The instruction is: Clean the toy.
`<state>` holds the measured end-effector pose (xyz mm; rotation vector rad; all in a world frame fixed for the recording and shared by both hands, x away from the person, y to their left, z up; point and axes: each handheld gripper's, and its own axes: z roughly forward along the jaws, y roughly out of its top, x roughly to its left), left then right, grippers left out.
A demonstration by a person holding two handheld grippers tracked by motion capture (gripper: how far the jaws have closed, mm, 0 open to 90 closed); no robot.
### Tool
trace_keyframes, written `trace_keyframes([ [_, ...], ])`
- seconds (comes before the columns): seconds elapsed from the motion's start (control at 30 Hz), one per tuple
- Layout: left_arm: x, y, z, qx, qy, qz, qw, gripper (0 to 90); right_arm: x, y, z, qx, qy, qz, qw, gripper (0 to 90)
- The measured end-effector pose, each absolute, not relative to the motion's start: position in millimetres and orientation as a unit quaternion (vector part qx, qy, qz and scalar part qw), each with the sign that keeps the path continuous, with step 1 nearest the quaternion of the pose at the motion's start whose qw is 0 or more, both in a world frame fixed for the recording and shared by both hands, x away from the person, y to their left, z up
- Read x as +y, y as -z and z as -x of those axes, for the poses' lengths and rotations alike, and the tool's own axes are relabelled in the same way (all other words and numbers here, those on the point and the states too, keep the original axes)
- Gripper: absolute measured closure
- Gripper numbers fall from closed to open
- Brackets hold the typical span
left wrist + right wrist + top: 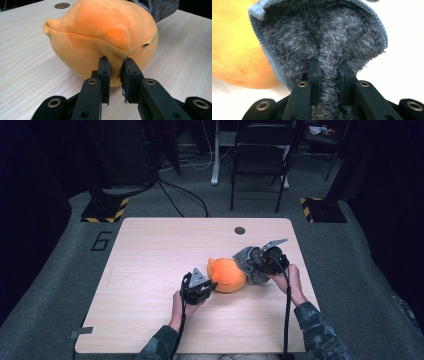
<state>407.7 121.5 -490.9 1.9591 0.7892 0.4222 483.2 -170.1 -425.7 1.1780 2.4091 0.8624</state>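
Grey carpet (60, 270), folding chair (260, 150) behind wooden table (150, 250).

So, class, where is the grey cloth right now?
In the high view the grey cloth lies right of the table's centre, against the orange plush, pinched in the right tongs.

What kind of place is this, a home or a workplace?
Probably a lab or recording studio rather than a home: a bare wooden table on grey carpet, stands with yellow-black hazard-striped bases, loose cables on the floor, and a folding chair.
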Motion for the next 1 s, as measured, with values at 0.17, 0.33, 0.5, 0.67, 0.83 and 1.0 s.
trace_keyframes([
  [0.17,121,491,-407,0.323,-0.175,-0.800,0.474,77.9,-175,398,-473,0.831,-0.351,-0.398,0.166,75.8],
  [0.33,120,490,-407,0.321,-0.175,-0.802,0.472,77.8,-164,387,-463,0.835,-0.373,-0.374,0.155,75.7],
  [0.5,121,491,-407,0.323,-0.176,-0.801,0.473,77.6,-148,385,-456,0.843,-0.384,-0.354,0.130,75.8],
  [0.67,119,490,-406,0.318,-0.180,-0.803,0.471,77.5,-138,393,-456,0.855,-0.368,-0.347,0.118,75.7],
  [0.83,119,491,-406,0.317,-0.182,-0.803,0.471,76.0,-128,412,-461,0.868,-0.344,-0.342,0.111,75.7],
  [1.0,121,491,-406,0.321,-0.183,-0.801,0.471,62.7,-124,416,-462,0.867,-0.339,-0.343,0.125,75.8],
])
